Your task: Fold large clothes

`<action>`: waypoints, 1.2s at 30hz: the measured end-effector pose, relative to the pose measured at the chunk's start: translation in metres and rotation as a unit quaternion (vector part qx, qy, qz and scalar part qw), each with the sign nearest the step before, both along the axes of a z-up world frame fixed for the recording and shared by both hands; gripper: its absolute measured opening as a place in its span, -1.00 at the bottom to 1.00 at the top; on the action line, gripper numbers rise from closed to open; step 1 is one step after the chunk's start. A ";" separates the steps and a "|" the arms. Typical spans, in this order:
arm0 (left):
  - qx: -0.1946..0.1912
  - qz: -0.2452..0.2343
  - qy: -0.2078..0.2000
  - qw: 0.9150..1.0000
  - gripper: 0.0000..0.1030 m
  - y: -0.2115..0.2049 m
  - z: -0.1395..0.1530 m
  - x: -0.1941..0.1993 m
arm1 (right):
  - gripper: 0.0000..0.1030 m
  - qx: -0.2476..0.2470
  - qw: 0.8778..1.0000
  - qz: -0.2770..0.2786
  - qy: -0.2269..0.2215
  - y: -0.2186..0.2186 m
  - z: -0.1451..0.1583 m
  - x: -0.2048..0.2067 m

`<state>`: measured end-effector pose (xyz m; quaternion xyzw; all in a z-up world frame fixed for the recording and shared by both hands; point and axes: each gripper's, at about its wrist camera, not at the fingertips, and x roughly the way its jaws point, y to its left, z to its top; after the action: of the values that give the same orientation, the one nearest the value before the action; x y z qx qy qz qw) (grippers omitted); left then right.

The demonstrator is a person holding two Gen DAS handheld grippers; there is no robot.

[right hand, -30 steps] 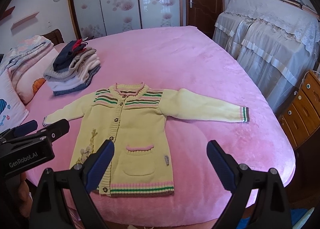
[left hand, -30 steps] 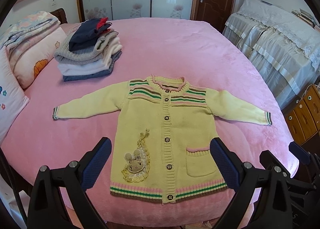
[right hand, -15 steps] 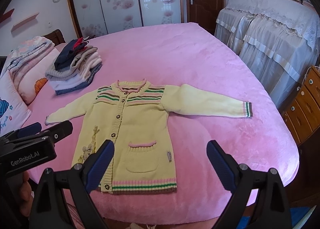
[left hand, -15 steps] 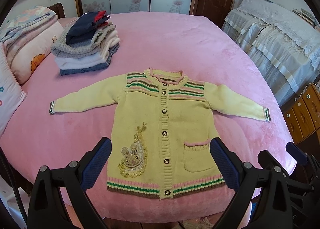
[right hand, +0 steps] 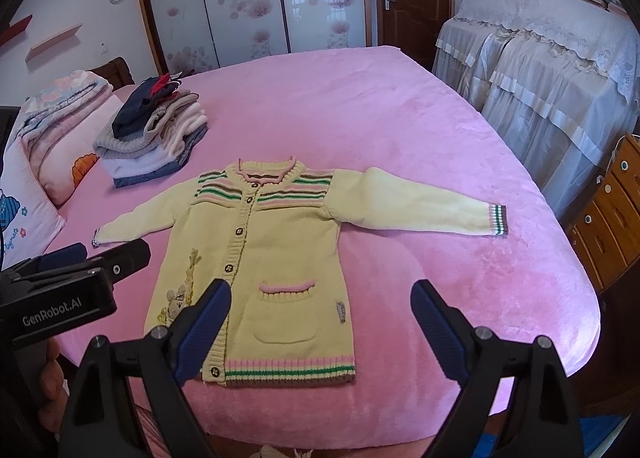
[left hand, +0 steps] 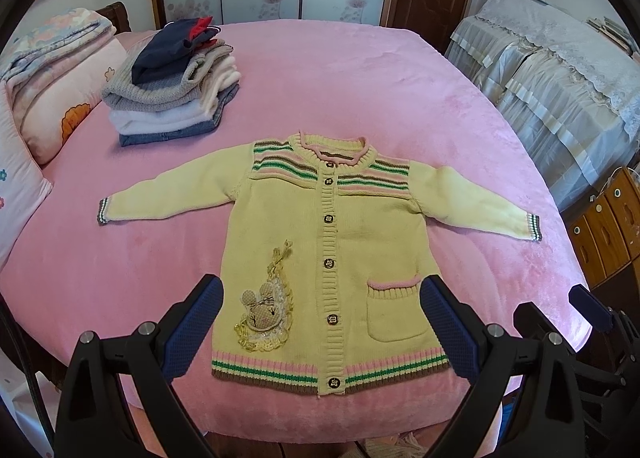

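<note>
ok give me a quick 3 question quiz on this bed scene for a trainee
1. True or false: the yellow cardigan lies spread flat with both sleeves out.
2. Where is the pile of folded clothes? A) on the cardigan B) apart from it, near the pillows C) on the floor
3. Fill in: the left gripper and right gripper are both ____ and hold nothing.

Key: 1 true; 2 B; 3 open
</note>
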<state>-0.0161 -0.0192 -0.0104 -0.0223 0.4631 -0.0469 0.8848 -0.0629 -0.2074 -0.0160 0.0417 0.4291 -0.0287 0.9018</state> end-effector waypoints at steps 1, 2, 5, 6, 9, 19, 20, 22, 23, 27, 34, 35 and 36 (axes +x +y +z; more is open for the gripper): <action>0.000 0.000 0.001 1.000 0.91 0.000 0.000 0.000 | 0.75 -0.001 1.000 0.000 0.001 0.000 0.000 0.000; -0.001 0.001 0.001 1.000 0.91 0.000 -0.001 0.000 | 0.73 -0.003 1.000 0.001 0.002 0.000 -0.001 0.001; -0.001 0.001 0.002 1.000 0.91 0.000 -0.002 0.002 | 0.71 -0.009 1.000 0.001 0.003 0.001 -0.002 0.001; -0.001 0.001 0.003 1.000 0.91 0.000 -0.002 0.002 | 0.71 -0.010 1.000 0.002 0.002 0.000 -0.003 0.001; 0.000 0.000 0.006 1.000 0.91 -0.001 -0.004 0.003 | 0.71 -0.011 1.000 0.002 0.002 0.000 -0.003 0.001; 0.006 -0.002 0.011 1.000 0.90 -0.007 -0.010 0.009 | 0.63 -0.016 1.000 0.005 0.003 -0.004 -0.005 0.005; 0.007 -0.002 0.012 1.000 0.91 -0.009 -0.010 0.009 | 0.62 -0.015 1.000 0.005 0.003 -0.004 -0.006 0.005; 0.008 -0.003 0.012 1.000 0.91 -0.010 -0.011 0.011 | 0.61 -0.015 1.000 0.006 0.004 -0.004 -0.006 0.006; 0.008 -0.002 0.012 1.000 0.91 -0.010 -0.011 0.011 | 0.61 -0.015 1.000 0.006 0.004 -0.005 -0.006 0.008; 0.012 -0.003 0.010 1.000 0.91 -0.013 -0.011 0.015 | 0.60 -0.014 1.000 0.007 0.003 -0.009 -0.005 0.013; 0.015 -0.002 0.008 1.000 0.91 -0.019 -0.010 0.028 | 0.57 -0.011 1.000 0.006 -0.006 -0.020 -0.001 0.026; 0.016 -0.002 0.006 1.000 0.91 -0.020 -0.009 0.031 | 0.57 -0.010 1.000 0.006 -0.008 -0.021 0.000 0.028; 0.017 -0.002 0.004 1.000 0.91 -0.021 -0.008 0.033 | 0.57 -0.009 1.000 0.006 -0.010 -0.024 0.001 0.030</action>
<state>0.0169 -0.0399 -0.0181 -0.0066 0.4674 -0.0405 0.8831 -0.0331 -0.2311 -0.0151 0.0319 0.4198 -0.0269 0.9067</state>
